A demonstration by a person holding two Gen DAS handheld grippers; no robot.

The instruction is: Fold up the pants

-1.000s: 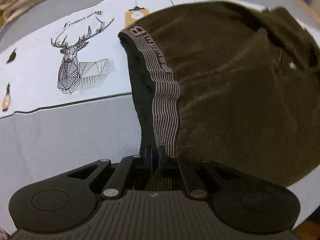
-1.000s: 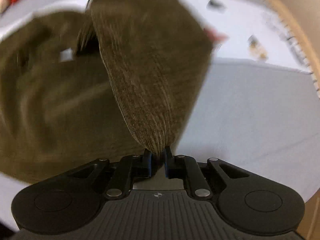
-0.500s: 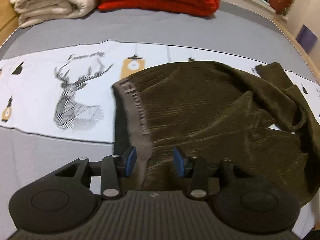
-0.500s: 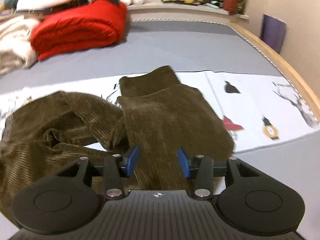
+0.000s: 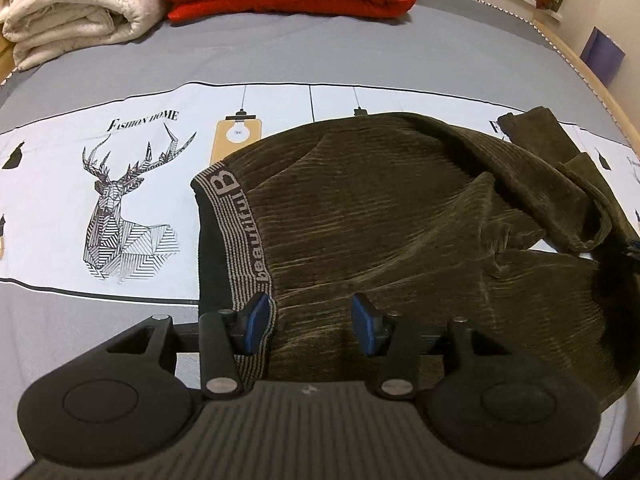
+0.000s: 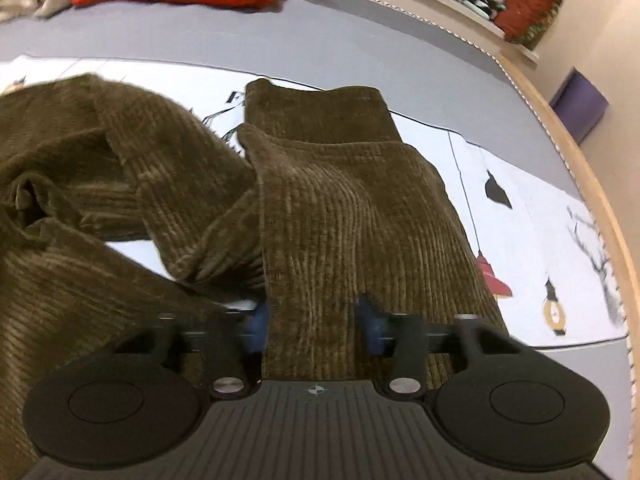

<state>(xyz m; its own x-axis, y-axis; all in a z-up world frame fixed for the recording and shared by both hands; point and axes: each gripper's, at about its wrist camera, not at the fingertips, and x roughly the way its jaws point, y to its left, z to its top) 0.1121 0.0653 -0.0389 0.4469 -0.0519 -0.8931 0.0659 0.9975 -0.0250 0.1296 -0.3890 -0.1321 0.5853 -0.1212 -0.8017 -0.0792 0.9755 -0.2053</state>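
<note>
Across the bed (image 5: 280, 60), the pants (image 5: 380, 216) lay rumpled toward three o'clock, folding unfinished; the left gripper (image 5: 312, 322) was opening wider and the right gripper (image 6: 312, 322) was closing, neither pinching cloth.

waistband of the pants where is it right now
In the left wrist view the waistband forms the left edge of the pants, beside the deer print, running down to the left claw.

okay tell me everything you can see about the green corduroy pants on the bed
The pants are dark olive, ribbed corduroy-like fabric, lying loosely spread and rumpled on the printed white strip of the grey bed cover. The striped tan waistband reads "beautiful" and turns back, showing a black lining. The two leg ends lie stacked and roughly aligned, with a bunched fold beside them. Both tools, left and right, hover over the cloth, pads not pressing it.
</note>
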